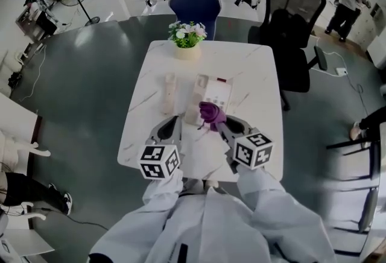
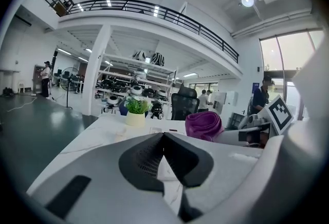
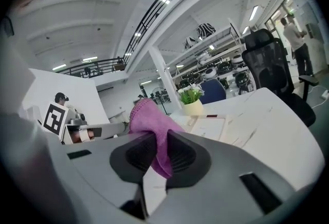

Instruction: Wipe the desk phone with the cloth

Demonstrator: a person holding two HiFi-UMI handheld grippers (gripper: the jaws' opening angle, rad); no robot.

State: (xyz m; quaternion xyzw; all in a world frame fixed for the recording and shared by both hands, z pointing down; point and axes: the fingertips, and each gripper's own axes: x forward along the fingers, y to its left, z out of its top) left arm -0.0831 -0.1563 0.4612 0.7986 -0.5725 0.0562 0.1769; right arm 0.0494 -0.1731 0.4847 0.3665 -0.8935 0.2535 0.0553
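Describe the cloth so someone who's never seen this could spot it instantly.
On the white marble table, look at the near edge of the cream desk phone. There the right gripper tongs pinch the cloth: a bunched wad, the only purple thing there.

One table [image 1: 256, 75]; one phone [image 1: 213, 94]; one cloth [image 1: 209, 113]; one plant [image 1: 187, 35]; two chairs [image 1: 195, 2] [image 1: 294, 20].
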